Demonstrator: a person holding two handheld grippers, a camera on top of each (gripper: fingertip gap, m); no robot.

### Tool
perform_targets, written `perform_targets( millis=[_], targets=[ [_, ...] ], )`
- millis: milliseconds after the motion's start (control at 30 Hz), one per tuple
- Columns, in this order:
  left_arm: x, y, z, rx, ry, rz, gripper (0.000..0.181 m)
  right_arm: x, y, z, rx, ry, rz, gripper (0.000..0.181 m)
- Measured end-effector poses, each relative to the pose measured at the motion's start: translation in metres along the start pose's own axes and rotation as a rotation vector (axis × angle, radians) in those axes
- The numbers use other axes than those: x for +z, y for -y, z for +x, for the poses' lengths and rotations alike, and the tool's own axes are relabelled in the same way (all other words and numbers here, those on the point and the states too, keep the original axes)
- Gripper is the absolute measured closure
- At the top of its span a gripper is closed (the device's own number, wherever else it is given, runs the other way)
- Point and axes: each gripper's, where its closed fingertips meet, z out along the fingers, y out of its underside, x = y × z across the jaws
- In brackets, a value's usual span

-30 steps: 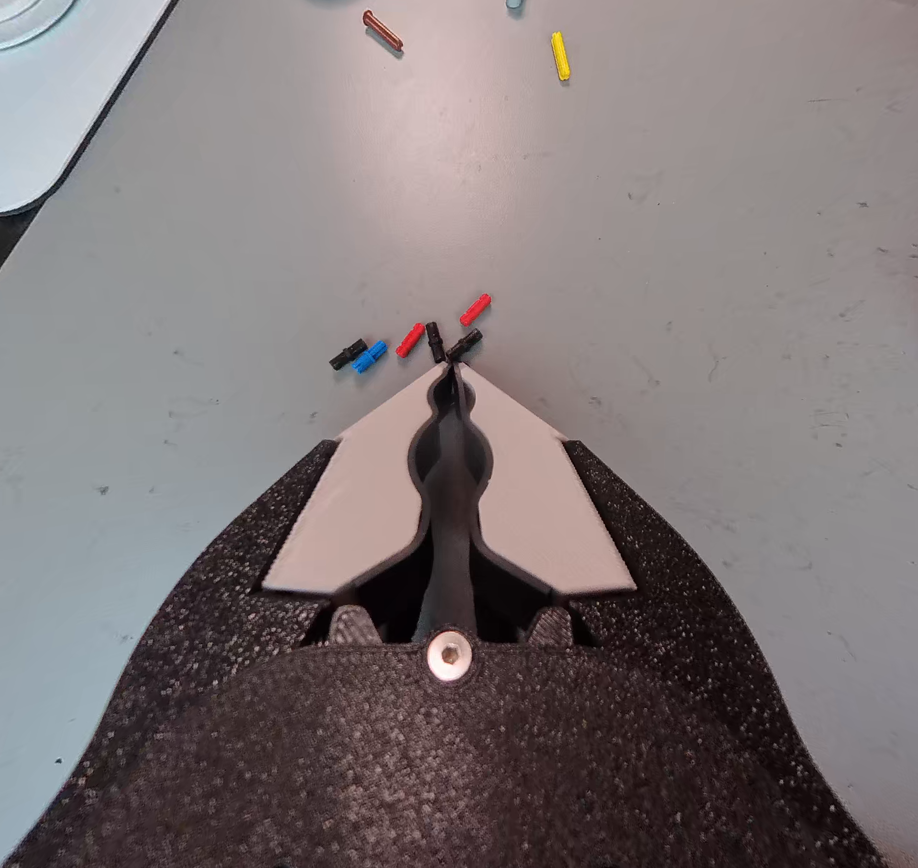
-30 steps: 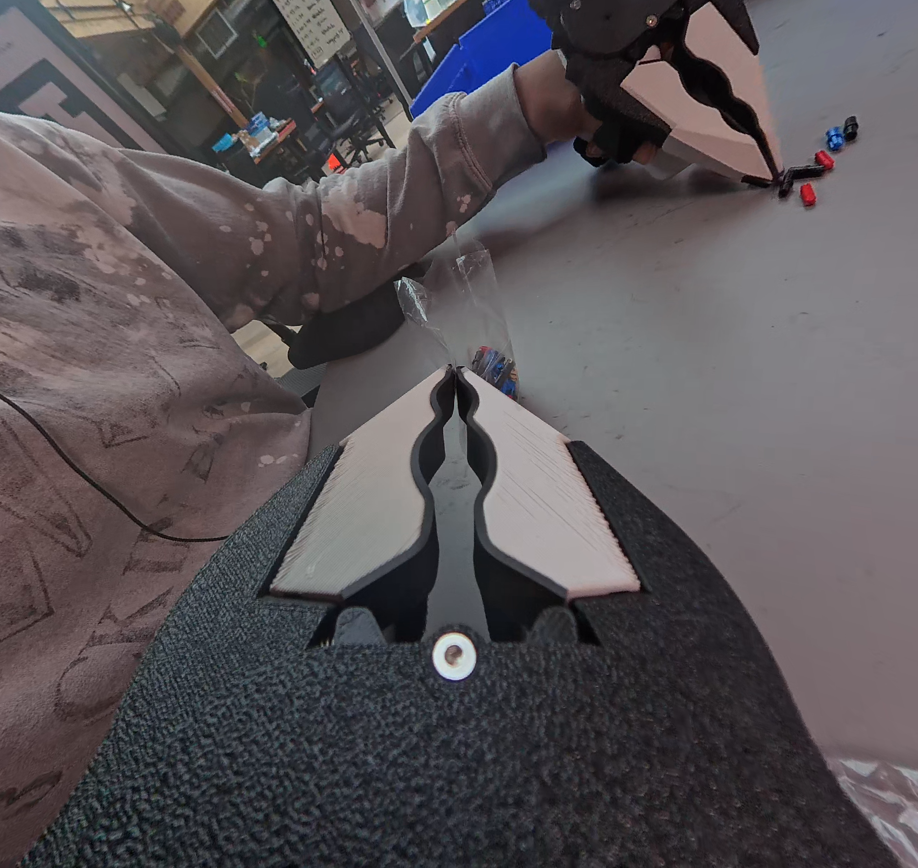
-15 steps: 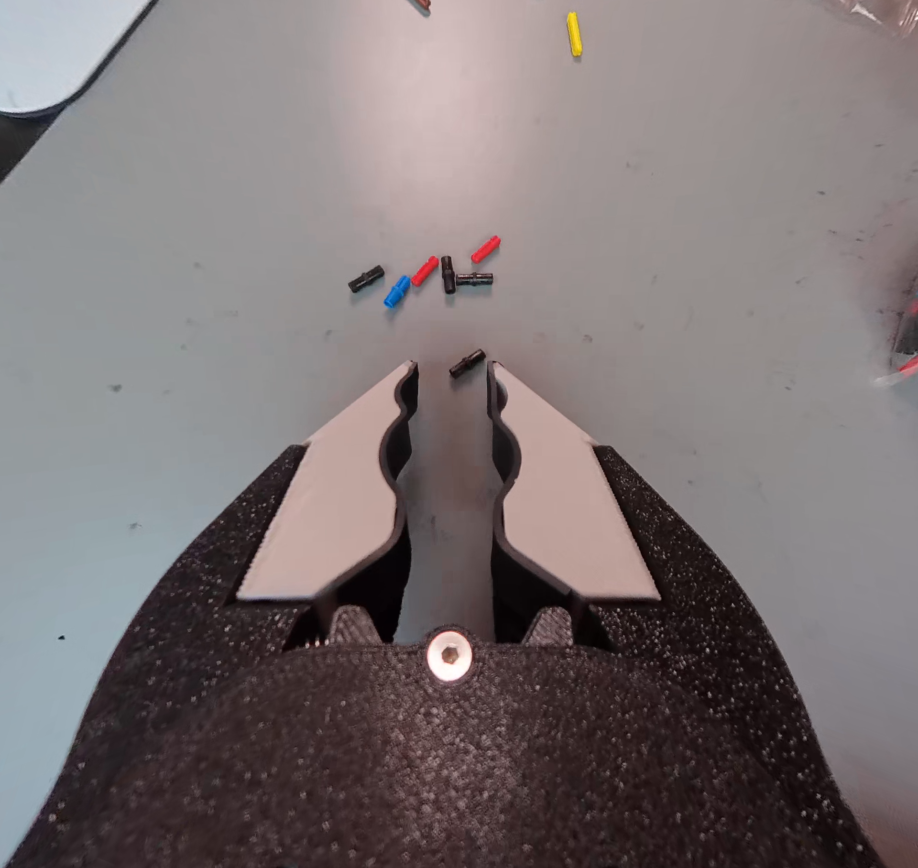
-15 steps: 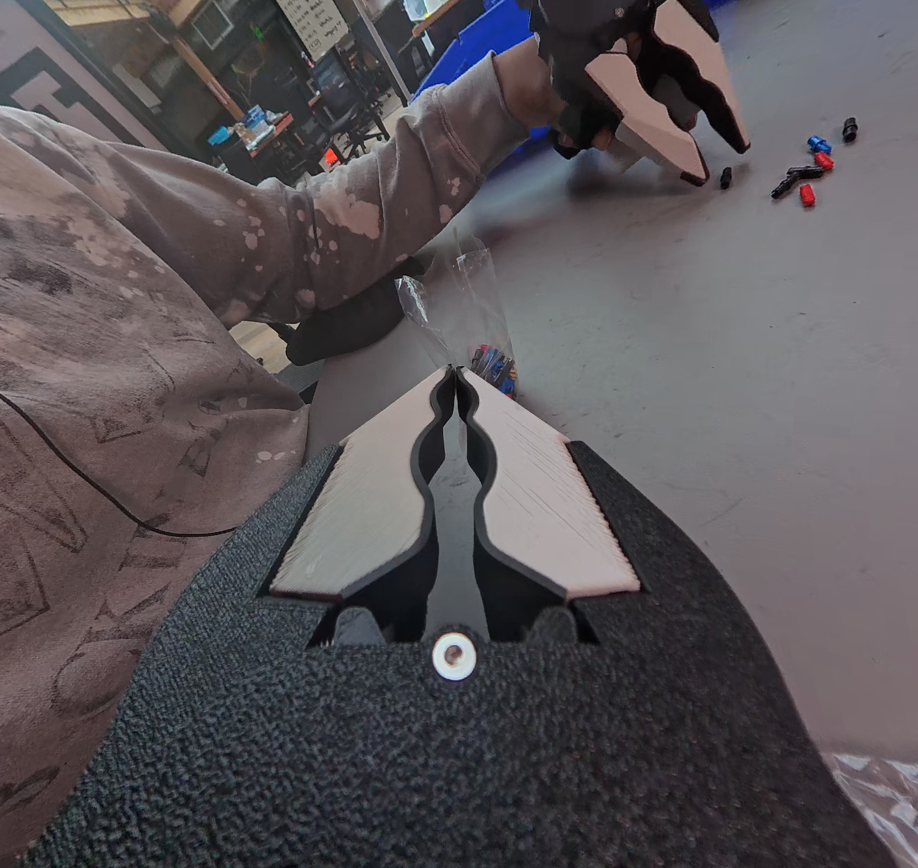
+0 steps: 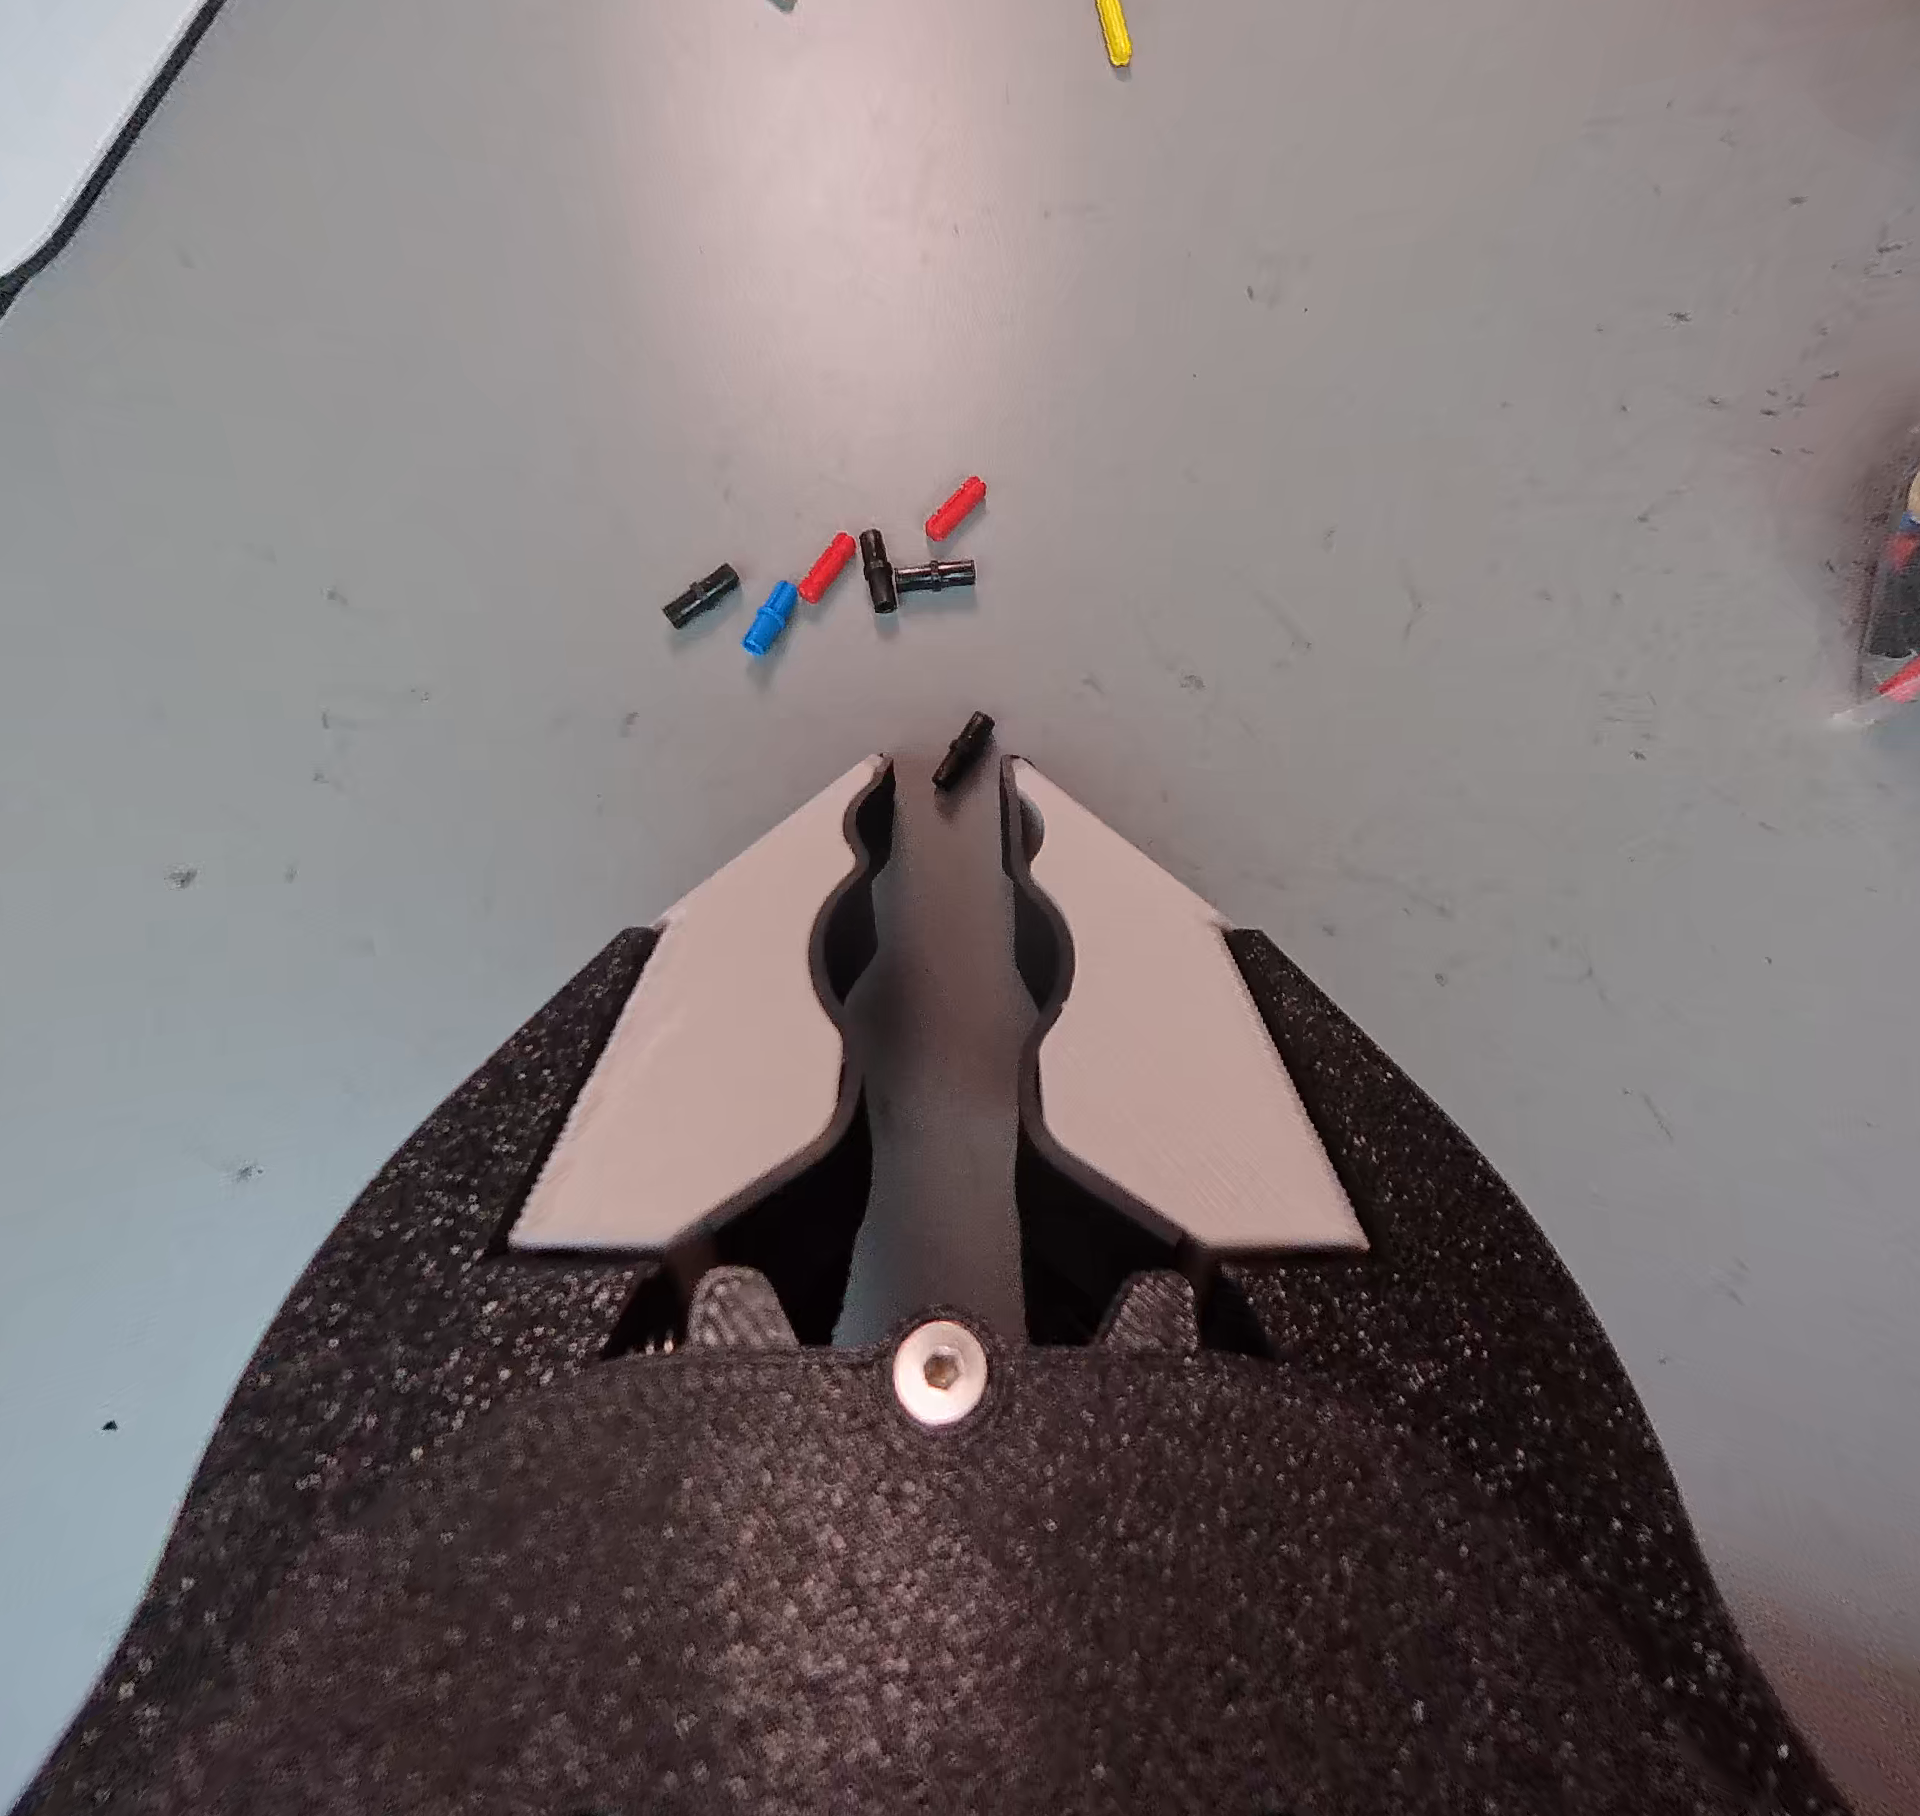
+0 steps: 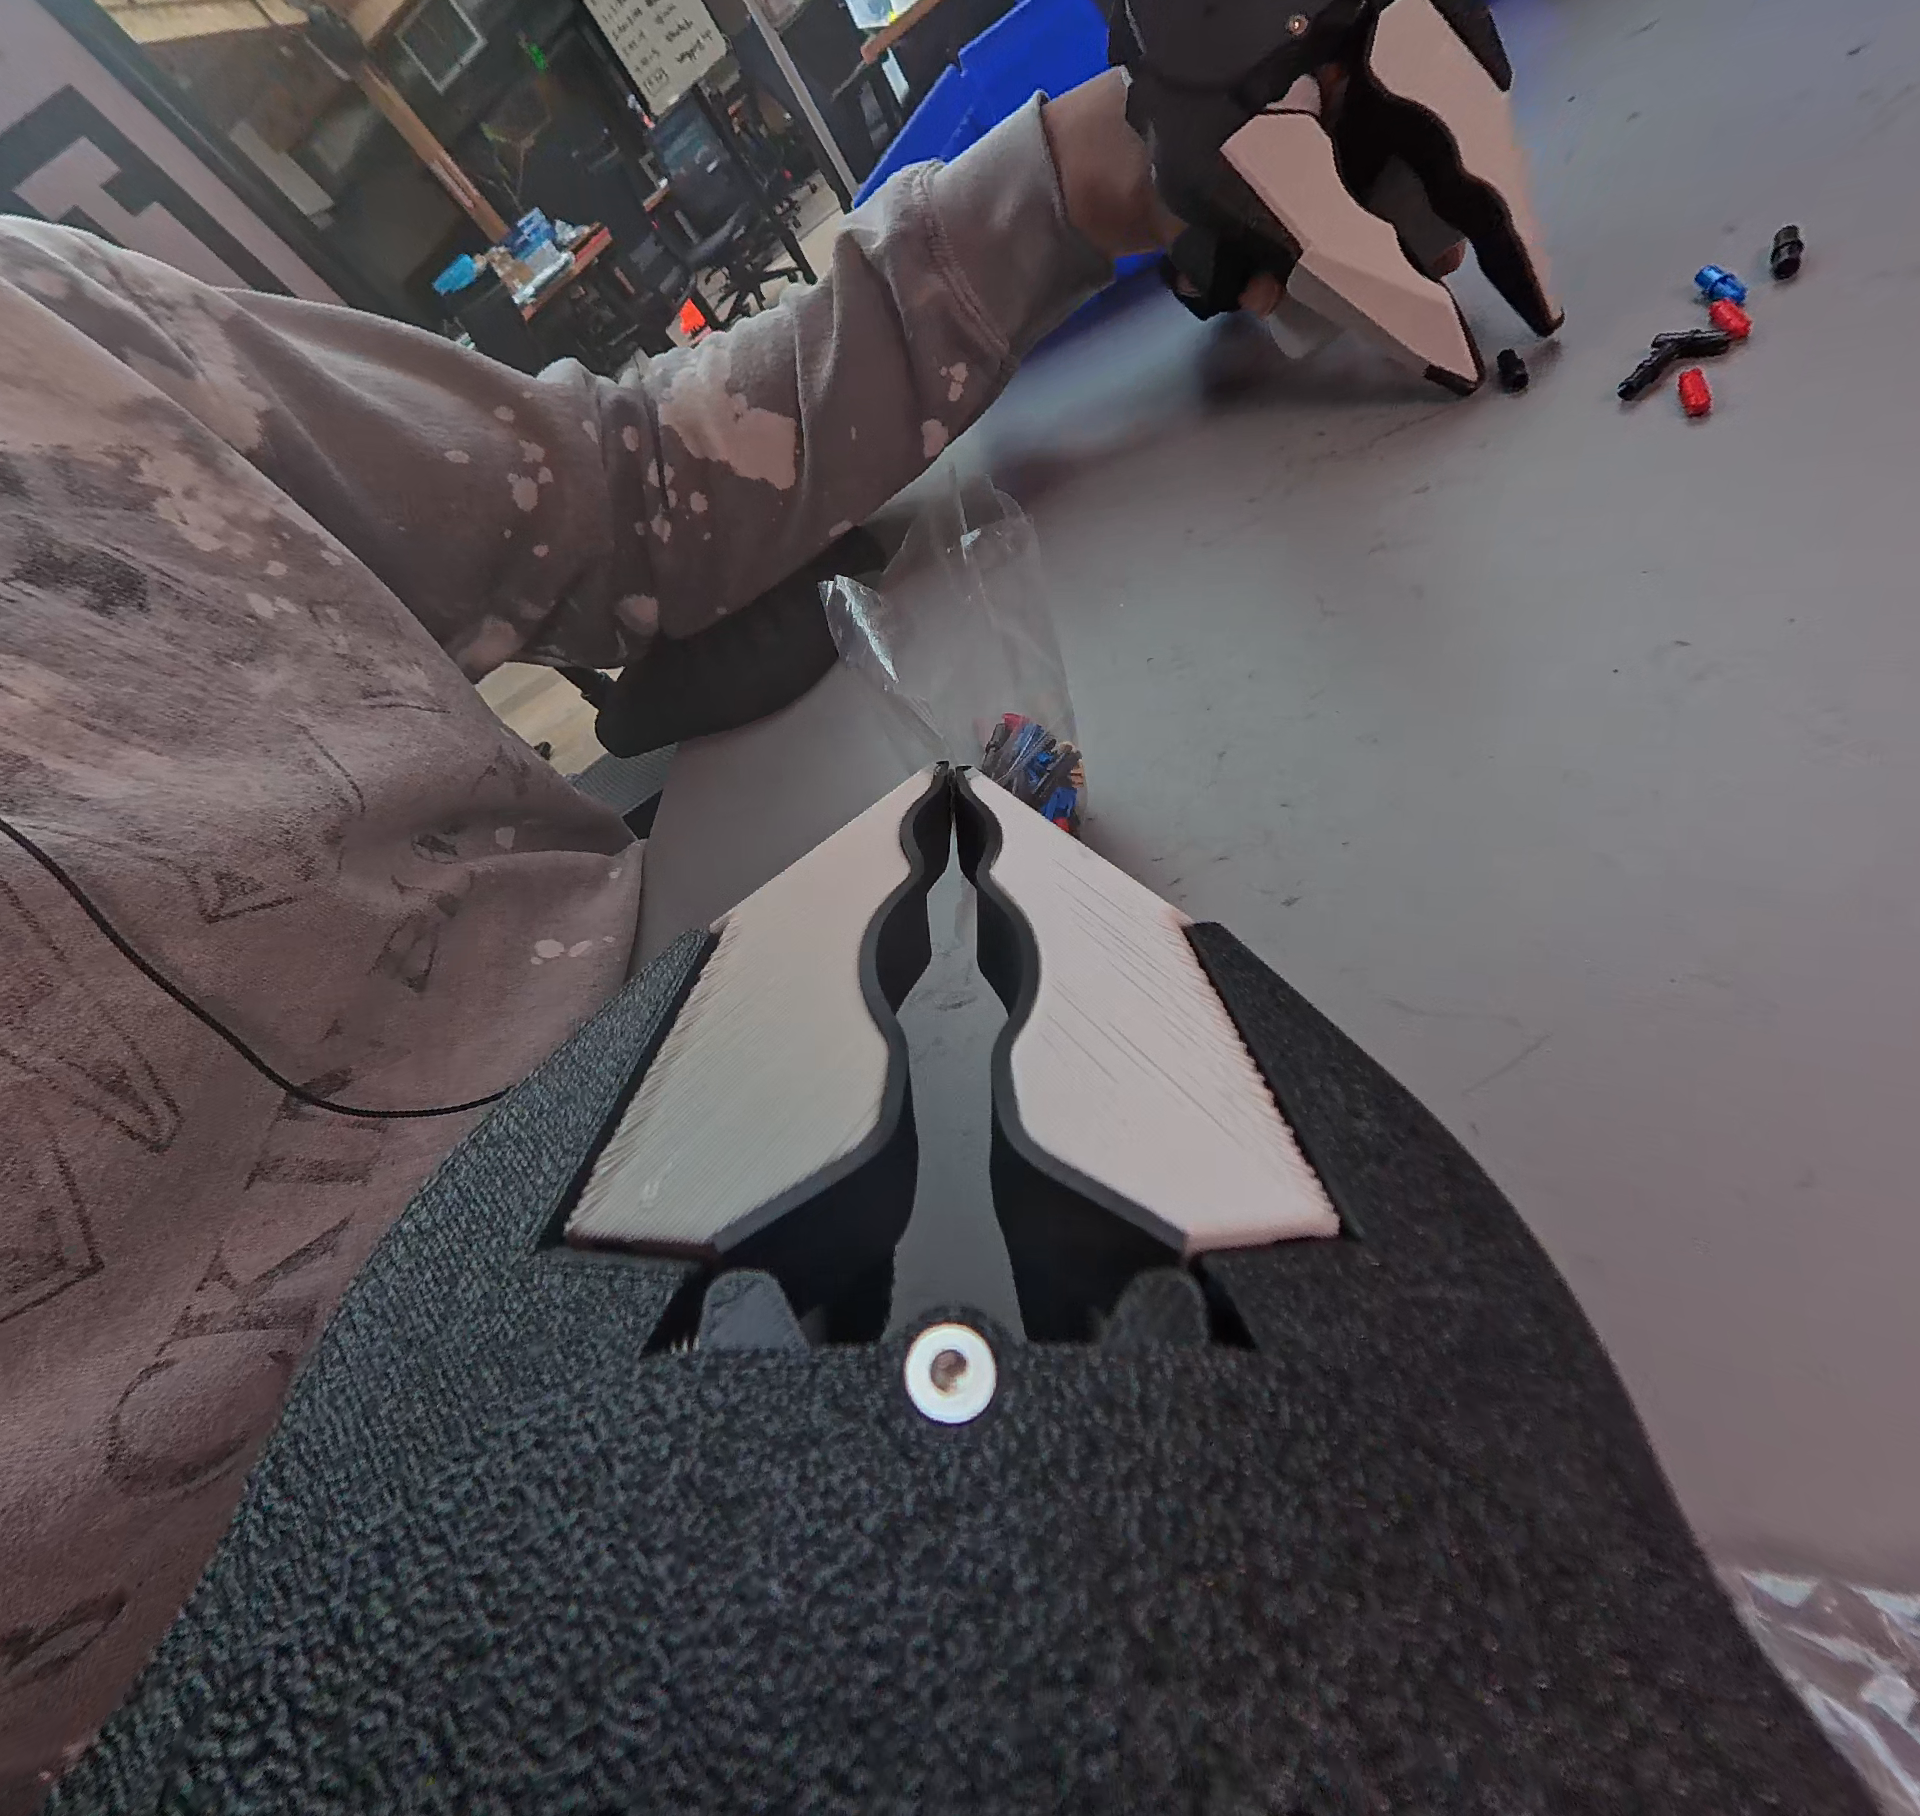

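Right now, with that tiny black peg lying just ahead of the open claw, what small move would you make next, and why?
Probably ease the left gripper slightly forward and then close it. Its jaws stand apart, and the black peg lies loose on the grey table at the tips, only partly between them and slanted. The right gripper is shut beside the clear bag of parts, so it looks uninvolved.

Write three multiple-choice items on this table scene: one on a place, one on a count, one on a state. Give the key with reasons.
1. Where does the lone black pin lie?
A. between the left gripper's fingertips
B. beside the yellow pin
C. inside the bag

2. How many red pins lie in the cluster?
A. one
B. two
C. four

3. The right gripper is:
A. wide open
B. shut, tips meeting
C. out of view

Key: A, the pin sits in the open gap; B, red pins and; B, its tips touch by the clear bag.
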Motion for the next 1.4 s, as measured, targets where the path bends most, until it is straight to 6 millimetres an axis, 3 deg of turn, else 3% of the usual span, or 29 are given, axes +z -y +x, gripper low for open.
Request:
perform_targets(
  millis=[200,300,400,500,567,700,800,867,933,1033,1133,1233,1400],
  targets=[
    [0.003,0.001,0.003,0.013,-0.016,-0.018,0.171,0.0,0.0,0.001,0.002,-0.004,0.0,0.181],
    [0.001,0.009,0.014,0.049,-0.036,0.011,0.174,0.0,0.001,0.002,-0.002,-0.01,0.005,0.181],
    [-0.019,0.057,0.054,0.076,-0.157,0.183,0.176,0.0,0.003,0.001,-0.012,-0.019,0.012,0.181],
    [-0.045,0.108,0.121,0.197,-0.327,0.308,0.176,0.002,0.003,0.001,-0.019,-0.023,0.01,0.181],
    [-0.048,0.119,0.154,0.294,-0.377,0.289,0.176,0.002,0.002,0.001,-0.021,-0.023,0.009,0.181],
    [-0.034,0.11,0.178,0.357,-0.398,0.187,0.176,0.003,0.002,-0.001,-0.03,-0.025,0.005,0.181],
    [-0.031,0.105,0.17,0.33,-0.38,0.183,0.173,0.003,0.002,-0.001,-0.035,-0.027,0.002,0.181],
    [-0.034,0.107,0.152,0.268,-0.347,0.221,0.17,0.003,0.002,-0.001,-0.038,-0.03,0.001,0.181],
    [-0.031,0.1,0.112,0.176,-0.233,0.222,0.167,0.003,0.002,-0.001,-0.039,-0.029,0.0,0.181],
    [-0.013,0.066,0.048,0.033,-0.053,0.159,0.163,0.003,0.001,-0.001,-0.039,-0.026,-0.002,0.181],
    [0.006,0.034,0.01,-0.079,0.034,0.083,0.159,0.004,0.0,-0.001,-0.036,-0.024,-0.005,0.181],
    [0.018,0.025,-0.005,-0.098,0.073,0.042,0.151,0.003,-0.001,0.001,-0.03,-0.025,-0.005,0.181],
    [0.029,0.029,-0.006,-0.056,0.056,0.03,0.153,0.002,0.0,0.003,-0.019,-0.024,-0.001,0.181]
  ],
)
